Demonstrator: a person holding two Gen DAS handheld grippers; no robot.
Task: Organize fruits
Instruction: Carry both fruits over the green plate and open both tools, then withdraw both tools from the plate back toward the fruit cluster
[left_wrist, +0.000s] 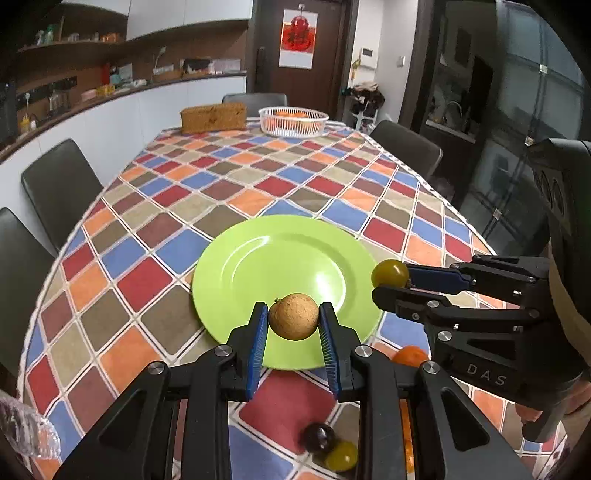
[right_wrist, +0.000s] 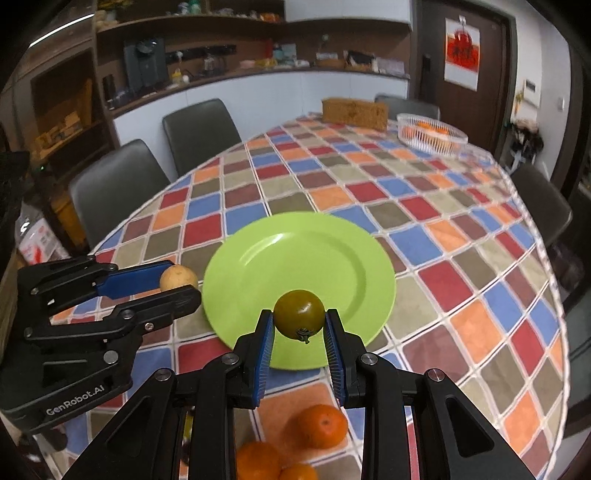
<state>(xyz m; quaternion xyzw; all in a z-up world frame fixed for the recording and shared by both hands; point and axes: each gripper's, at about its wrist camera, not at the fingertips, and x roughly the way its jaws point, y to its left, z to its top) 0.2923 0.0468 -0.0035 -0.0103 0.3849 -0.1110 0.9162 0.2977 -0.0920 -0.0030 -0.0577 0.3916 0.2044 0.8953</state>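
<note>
Left wrist view: my left claw (left_wrist: 293, 321) is closed on a tan round fruit (left_wrist: 293, 316), pads pressing both sides, held over the plate (left_wrist: 258, 258) near its 6 o'clock rim. The plate is green and bare, nothing set on it yet. My right claw (left_wrist: 384, 282) comes in from 3 o'clock, pinching an olive-green fruit (left_wrist: 390, 273) just at the plate's right rim. Loose fruit lies on the cloth under me: a dark grape (left_wrist: 319, 437) touching a green grape (left_wrist: 341, 456) at 6 o'clock, an orange (left_wrist: 410, 356) at 4 o'clock. At 12 o'clock, far end of the table, a white basket (left_wrist: 293, 122) holds orange fruit; I can't count them. A brown block (left_wrist: 213, 117) sits just beside it.

Right wrist view: my right claw (right_wrist: 299, 325) grips the green fruit (right_wrist: 299, 314), stem end down, over the plate (right_wrist: 332, 258) at its 6 o'clock edge. The left claw (right_wrist: 181, 286) at 9 o'clock has the tan fruit (right_wrist: 178, 277), just off the plate's left rim. Three oranges (right_wrist: 321, 424) lie below at 6 o'clock on the cloth. The basket (right_wrist: 430, 133) sits at 1 o'clock.

My read: early stage. Two fruits lifted, none delivered to the plate, at least five still loose.
</note>
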